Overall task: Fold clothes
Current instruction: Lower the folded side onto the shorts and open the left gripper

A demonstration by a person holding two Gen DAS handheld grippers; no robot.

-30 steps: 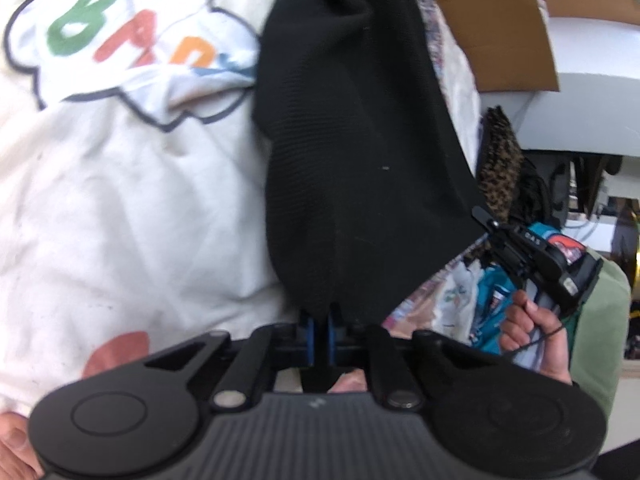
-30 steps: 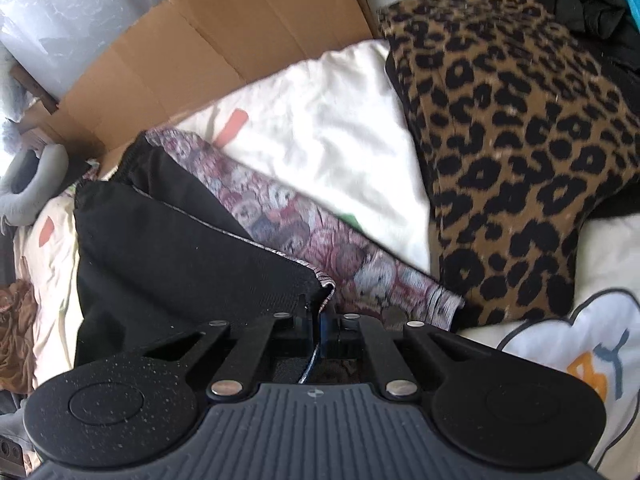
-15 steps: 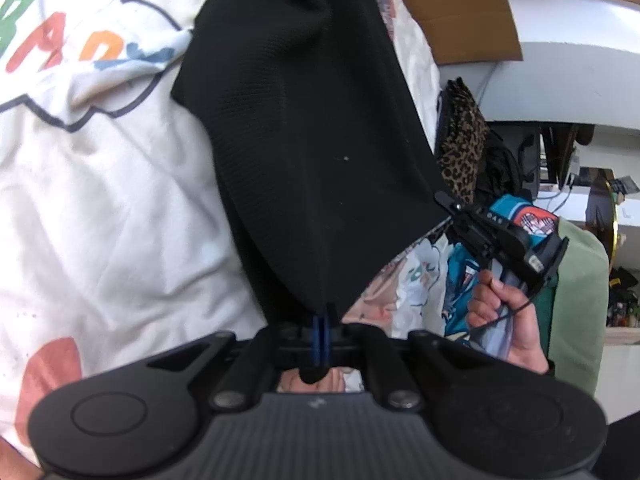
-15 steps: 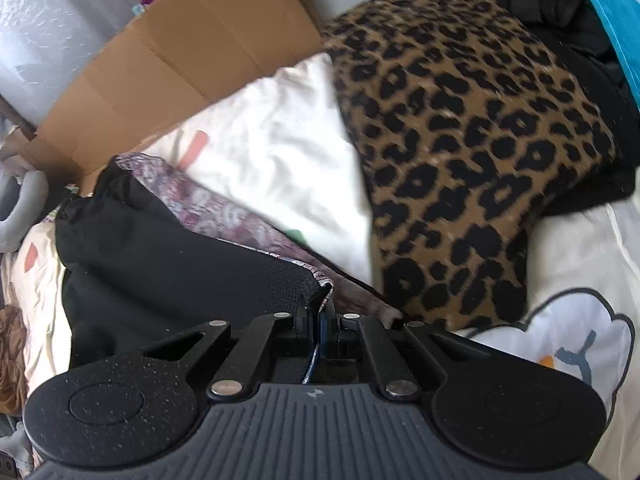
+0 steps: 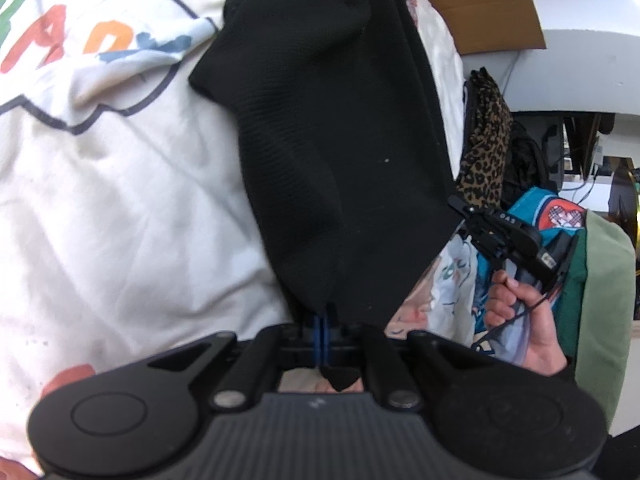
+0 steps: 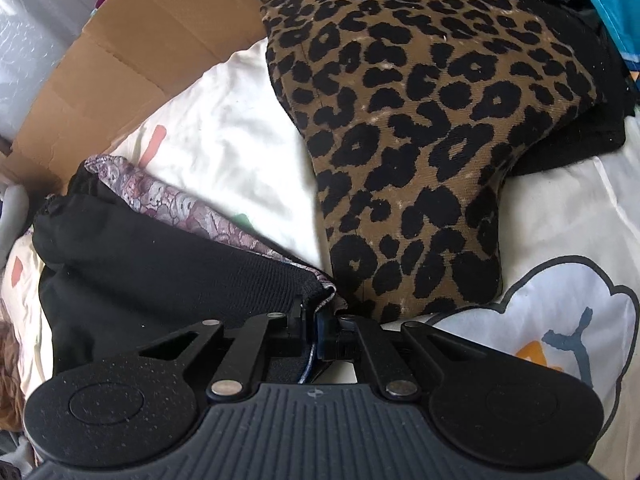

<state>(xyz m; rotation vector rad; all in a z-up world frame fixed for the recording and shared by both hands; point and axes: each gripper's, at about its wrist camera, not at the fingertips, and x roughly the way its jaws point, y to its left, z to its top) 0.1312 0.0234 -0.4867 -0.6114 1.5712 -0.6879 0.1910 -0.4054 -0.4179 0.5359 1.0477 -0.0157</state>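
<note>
A black knit garment (image 5: 340, 152) with a floral lining hangs stretched above a white printed sheet (image 5: 112, 200). My left gripper (image 5: 322, 326) is shut on one lower corner of it, and a bit of black cloth pokes out behind the jaws. My right gripper (image 6: 314, 320) is shut on another corner of the same black garment (image 6: 152, 264), where the floral lining (image 6: 180, 208) shows along the edge. The right gripper (image 5: 486, 226) and the hand holding it also appear at the right of the left wrist view.
A folded leopard-print garment (image 6: 420, 132) lies on the white sheet (image 6: 224, 140) just beyond my right gripper, with black clothes (image 6: 560, 136) behind it. A cardboard box (image 6: 132, 52) stands at the back left. A person's green sleeve (image 5: 600, 300) is at the right.
The black garment has swung right and lifted across the left wrist view, exposing more of the sheet's lettering. In the right wrist view the leopard-print garment has come closer and shifted left.
</note>
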